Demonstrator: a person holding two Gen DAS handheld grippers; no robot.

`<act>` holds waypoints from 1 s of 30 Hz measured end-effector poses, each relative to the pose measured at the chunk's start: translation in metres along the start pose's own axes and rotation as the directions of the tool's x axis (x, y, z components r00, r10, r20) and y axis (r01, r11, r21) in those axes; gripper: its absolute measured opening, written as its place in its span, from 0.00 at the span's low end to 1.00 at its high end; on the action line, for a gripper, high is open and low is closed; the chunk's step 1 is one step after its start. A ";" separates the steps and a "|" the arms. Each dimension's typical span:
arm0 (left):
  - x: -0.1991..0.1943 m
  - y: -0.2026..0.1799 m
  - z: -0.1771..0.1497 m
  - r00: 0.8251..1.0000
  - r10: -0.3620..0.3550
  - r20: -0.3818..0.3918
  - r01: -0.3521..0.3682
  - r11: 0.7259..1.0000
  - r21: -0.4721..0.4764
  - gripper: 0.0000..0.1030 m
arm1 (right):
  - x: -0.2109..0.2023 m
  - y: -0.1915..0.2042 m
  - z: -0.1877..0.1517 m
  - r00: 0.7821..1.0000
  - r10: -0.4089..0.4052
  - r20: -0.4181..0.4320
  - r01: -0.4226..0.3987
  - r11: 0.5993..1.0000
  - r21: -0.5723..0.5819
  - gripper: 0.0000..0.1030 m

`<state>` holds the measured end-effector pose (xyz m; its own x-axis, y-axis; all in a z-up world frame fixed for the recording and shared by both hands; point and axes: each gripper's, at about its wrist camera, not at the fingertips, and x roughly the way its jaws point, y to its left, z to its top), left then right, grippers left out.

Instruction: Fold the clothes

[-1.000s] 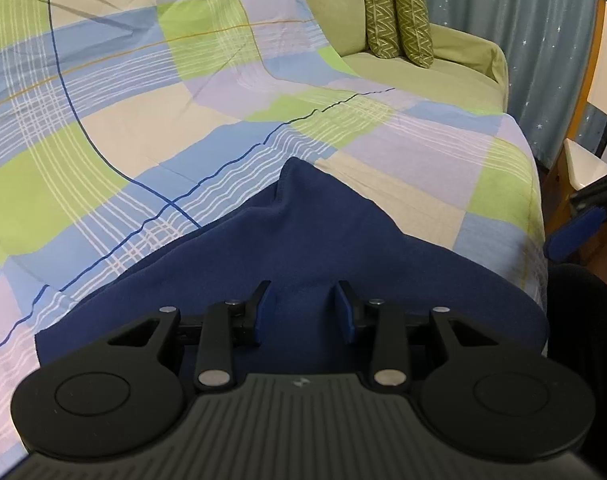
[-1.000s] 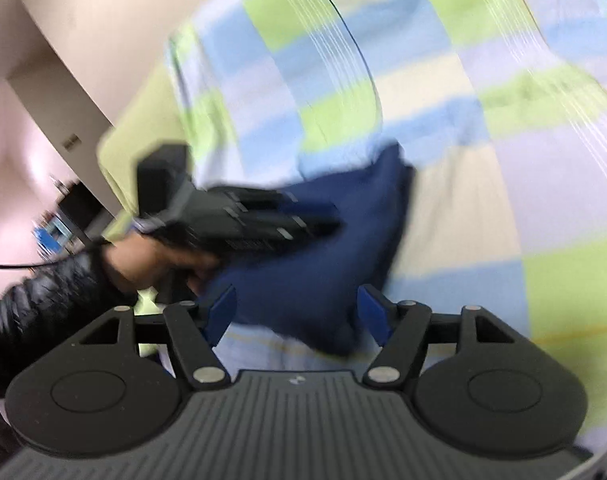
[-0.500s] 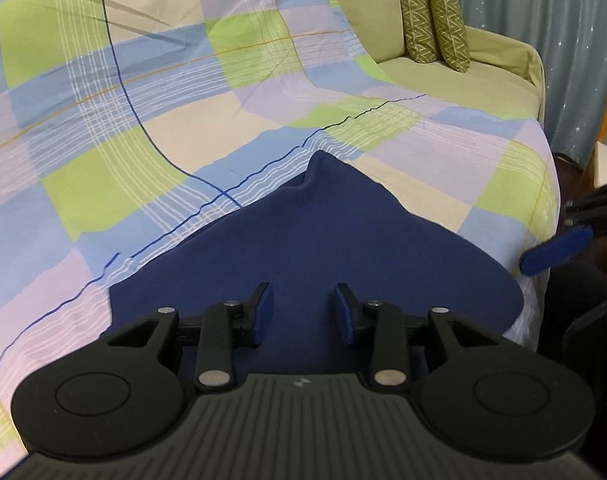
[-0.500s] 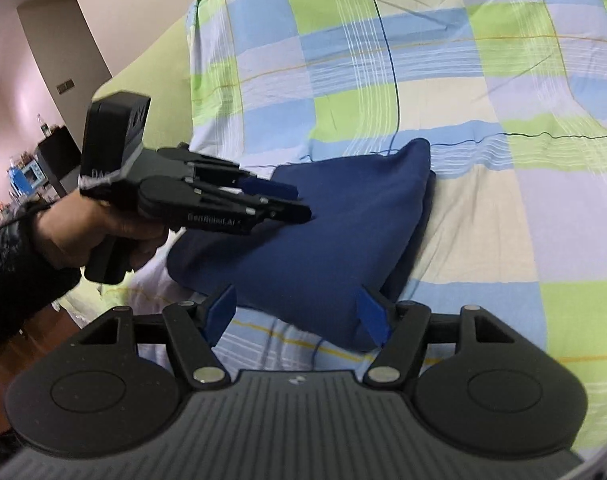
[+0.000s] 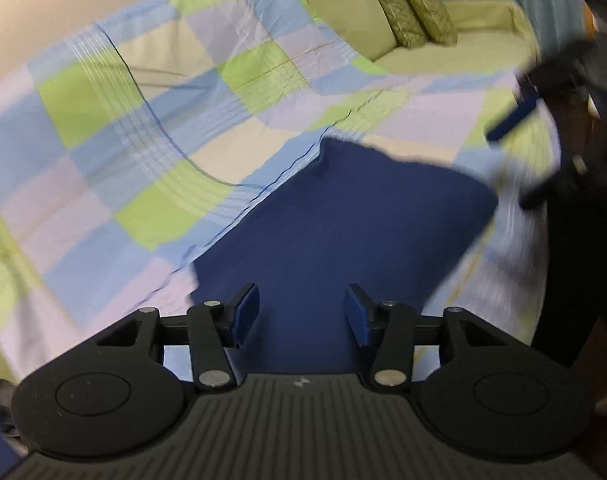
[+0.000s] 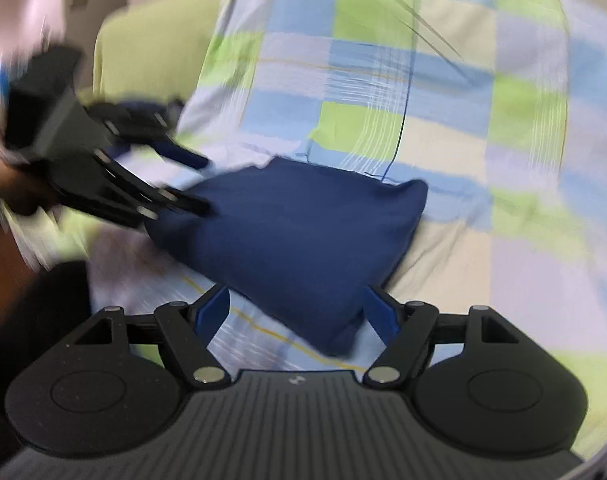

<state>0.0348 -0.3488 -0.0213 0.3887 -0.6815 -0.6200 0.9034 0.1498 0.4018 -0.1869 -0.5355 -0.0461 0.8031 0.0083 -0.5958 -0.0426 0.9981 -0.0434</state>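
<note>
Your left gripper [image 5: 301, 314] is opening, pads apart, nothing pinched; the folded navy garment [image 5: 343, 220] is lying just ahead of and under its tips on the checked bedsheet [image 5: 143, 120]. Your right gripper [image 6: 297, 314] is opening too, jaws wide and released; the garment's near corner is sitting between its pads, but they aren't pressing on it. From the right wrist view, your left gripper is hovering at the garment's left edge with its tips just over the cloth; contact is too blurred to tell. Two green patterned cushions [image 5: 413, 26] are standing well beyond the left tips on the pale green couch [image 5: 463, 48]. Both views are motion-blurred
</note>
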 end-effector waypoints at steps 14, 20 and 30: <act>0.006 -0.026 -0.018 0.997 -0.065 -0.029 0.066 0.997 0.042 0.55 | 0.036 -0.006 0.008 0.992 0.130 -0.011 -0.130 0.992 -0.001 0.69; -0.001 0.004 0.011 0.993 -0.095 0.070 0.104 0.984 -0.141 0.55 | 0.009 -0.045 -0.009 0.993 0.040 0.109 -0.066 0.967 0.247 0.69; 0.053 -0.001 0.026 0.991 -0.127 -0.051 0.116 0.977 -0.179 0.55 | 0.053 -0.046 -0.030 0.995 -0.059 0.079 0.039 0.970 0.241 0.72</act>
<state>0.0499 -0.4038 -0.0373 0.2794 -0.6573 -0.6999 0.9602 0.1950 0.2001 -0.1601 -0.5825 -0.0996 0.8485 -0.0463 -0.5272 0.1334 0.9827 0.1282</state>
